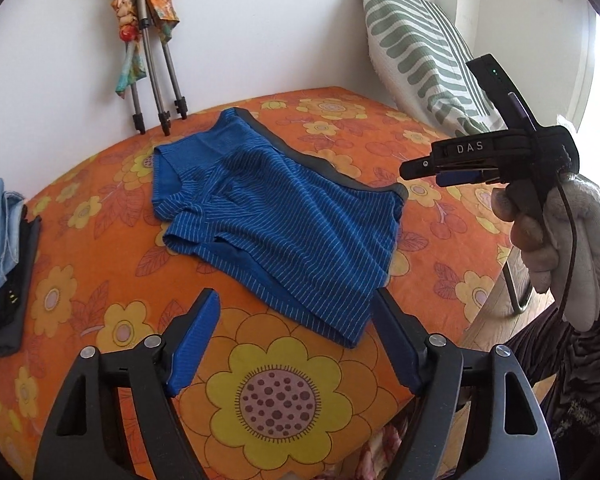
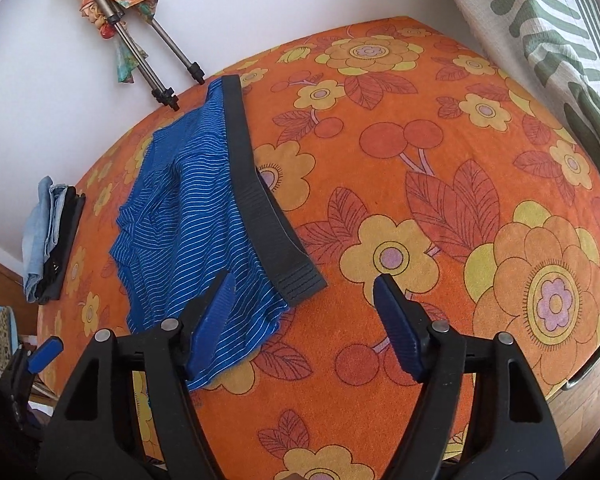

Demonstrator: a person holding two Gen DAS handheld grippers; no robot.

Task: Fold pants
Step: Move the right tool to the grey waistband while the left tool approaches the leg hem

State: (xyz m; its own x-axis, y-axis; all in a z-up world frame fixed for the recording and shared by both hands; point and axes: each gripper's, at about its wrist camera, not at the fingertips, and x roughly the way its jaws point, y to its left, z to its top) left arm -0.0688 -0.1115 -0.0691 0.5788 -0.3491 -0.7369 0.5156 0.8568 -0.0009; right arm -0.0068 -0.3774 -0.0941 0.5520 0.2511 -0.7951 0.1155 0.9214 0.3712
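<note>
A pair of blue striped shorts (image 1: 276,224) with a dark grey waistband (image 2: 256,192) lies spread on the orange flowered bed cover (image 1: 112,316). My left gripper (image 1: 296,312) is open and empty, just above the near hem of the shorts. My right gripper (image 2: 304,292) is open and empty, hovering over the near corner of the waistband. It also shows in the left wrist view (image 1: 476,160), held by a gloved hand at the right, above the bed. The shorts also show in the right wrist view (image 2: 188,232).
A folded stack of light blue and dark clothes (image 1: 4,252) lies at the bed's left edge. A tripod (image 1: 156,76) with a flowered cloth leans on the white wall. A green striped pillow (image 1: 416,60) stands at the back right. Wooden floor (image 1: 496,312) lies beyond the bed's right edge.
</note>
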